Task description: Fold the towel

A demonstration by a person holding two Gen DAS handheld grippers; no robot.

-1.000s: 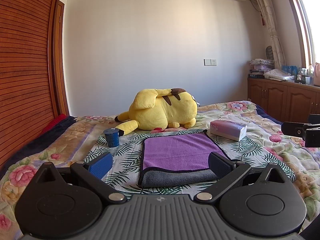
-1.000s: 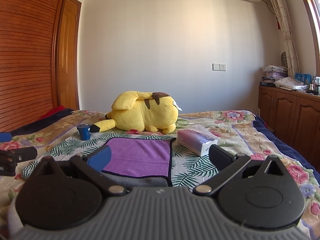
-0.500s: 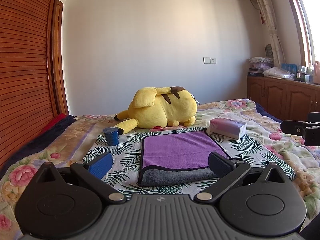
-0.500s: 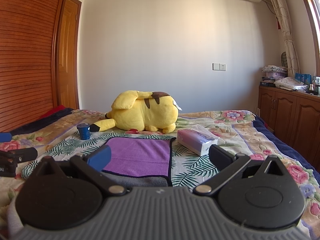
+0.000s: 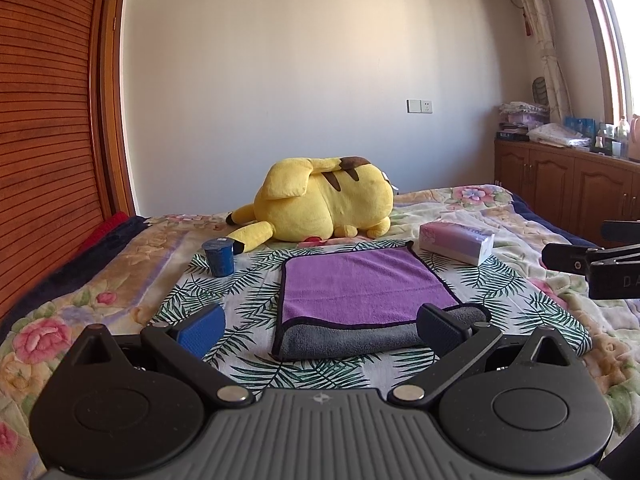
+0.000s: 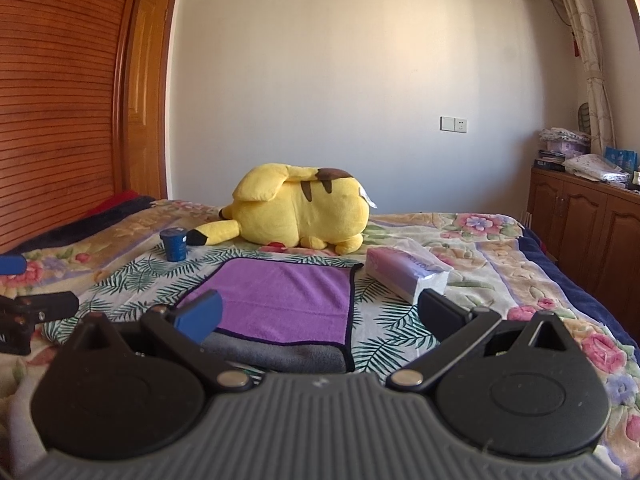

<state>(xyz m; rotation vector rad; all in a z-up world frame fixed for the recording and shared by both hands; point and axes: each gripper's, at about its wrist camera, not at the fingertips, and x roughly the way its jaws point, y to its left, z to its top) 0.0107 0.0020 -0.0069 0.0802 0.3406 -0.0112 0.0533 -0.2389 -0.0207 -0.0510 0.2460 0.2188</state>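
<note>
on the bed (image 5: 520,280) sits the purple towel (image 5: 360,280) already folded over its grey side, left tongs (image 5: 320,326) and right tongs (image 6: 320,312) both spread wide, holding nothing.

A white wall (image 5: 300,80) stood behind the bed (image 5: 520,216); slatted wood panelling (image 5: 44,140) lined the left; wooden cabinets (image 6: 584,220) sat right.

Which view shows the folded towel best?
Left wrist: the towel lies centred, purple top and grey folded edge nearly unobstructed. In the right wrist view the towel sits off to the left, its near corner hidden behind a claw finger.
</note>
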